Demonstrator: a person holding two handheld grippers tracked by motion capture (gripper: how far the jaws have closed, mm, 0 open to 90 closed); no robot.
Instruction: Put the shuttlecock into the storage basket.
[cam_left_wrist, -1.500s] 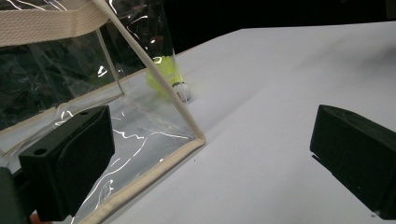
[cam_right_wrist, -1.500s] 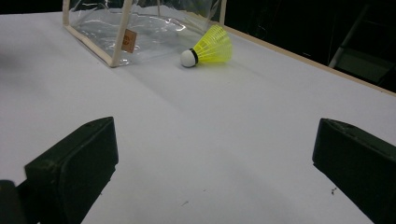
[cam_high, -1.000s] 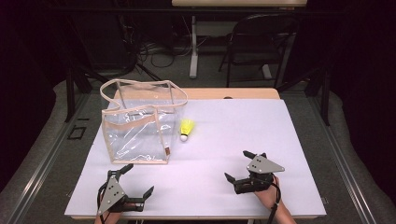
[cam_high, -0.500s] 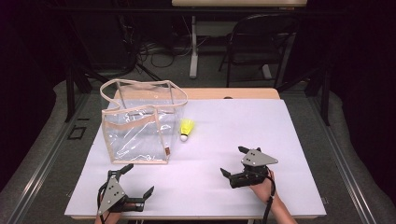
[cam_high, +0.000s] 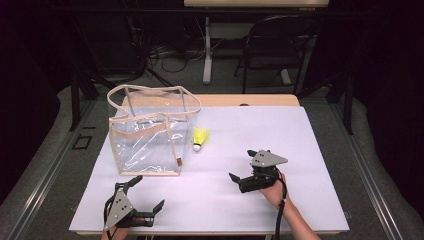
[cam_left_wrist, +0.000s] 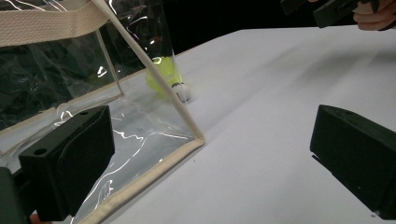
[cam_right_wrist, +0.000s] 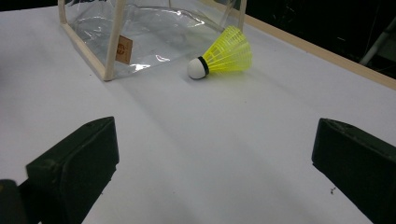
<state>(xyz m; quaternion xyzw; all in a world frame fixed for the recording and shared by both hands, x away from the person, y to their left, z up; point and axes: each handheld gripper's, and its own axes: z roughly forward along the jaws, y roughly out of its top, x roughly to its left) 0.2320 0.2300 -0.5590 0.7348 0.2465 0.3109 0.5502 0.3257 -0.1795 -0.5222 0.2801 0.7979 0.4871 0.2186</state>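
High view is showing the right gripper (cam_high: 241, 173) sitting right of centre in the lower half of the frame, its jaws standing spread and holding nothing, pointing up and left toward the yellow shuttlecock (cam_high: 199, 138). The shuttlecock is lying on its side on the white table (cam_high: 300, 140) just above the middle of the frame, just beside the right wall of the clear bag (cam_high: 150, 131), which is standing upright at centre left with its beige handles arching over the top. The left gripper (cam_high: 148, 192) is resting near the bottom left edge of the frame, below the bag, its jaws also standing wide apart and gripping nothing.

Right gripper view is placing the shuttlecock (cam_right_wrist: 222, 58) in the upper middle of the frame, white cork facing left, well ahead of the two black jaws at the bottom corners; the bag's corner with its small brown tag (cam_right_wrist: 123, 49) is lying at upper left.

Left gripper view is showing the bag's beige-edged bottom corner (cam_left_wrist: 198, 139) near the centre of the frame, with the shuttlecock (cam_left_wrist: 168, 79) seen partly through the clear plastic above it
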